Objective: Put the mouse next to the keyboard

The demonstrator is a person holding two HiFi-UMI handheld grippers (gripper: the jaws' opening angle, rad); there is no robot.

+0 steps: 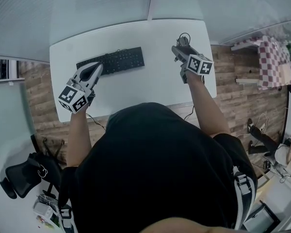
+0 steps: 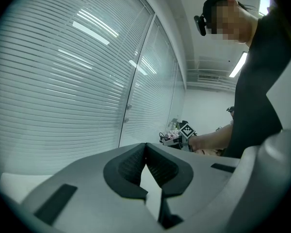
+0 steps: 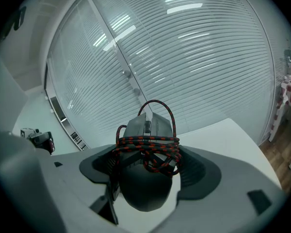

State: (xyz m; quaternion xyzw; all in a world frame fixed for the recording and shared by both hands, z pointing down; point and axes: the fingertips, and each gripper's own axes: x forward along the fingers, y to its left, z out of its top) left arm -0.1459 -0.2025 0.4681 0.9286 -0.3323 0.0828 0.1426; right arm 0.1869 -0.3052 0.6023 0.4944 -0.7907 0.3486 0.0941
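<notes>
A black keyboard (image 1: 114, 60) lies on the white table (image 1: 150, 84), left of centre. My right gripper (image 1: 180, 51) is held over the table's far right part, shut on a dark mouse (image 1: 183, 42). In the right gripper view the mouse (image 3: 144, 183) sits between the jaws, its red-and-black cable (image 3: 150, 143) wound round it; that gripper (image 3: 148, 152) is lifted off the table. My left gripper (image 1: 95, 68) hovers at the keyboard's left end. In the left gripper view its tips (image 2: 145, 145) meet with nothing between them.
A small table with a checkered cloth (image 1: 274, 61) stands to the right on the wooden floor. A black chair (image 1: 26, 176) is at the lower left. A glass wall with blinds (image 3: 194, 67) runs behind the table's far edge.
</notes>
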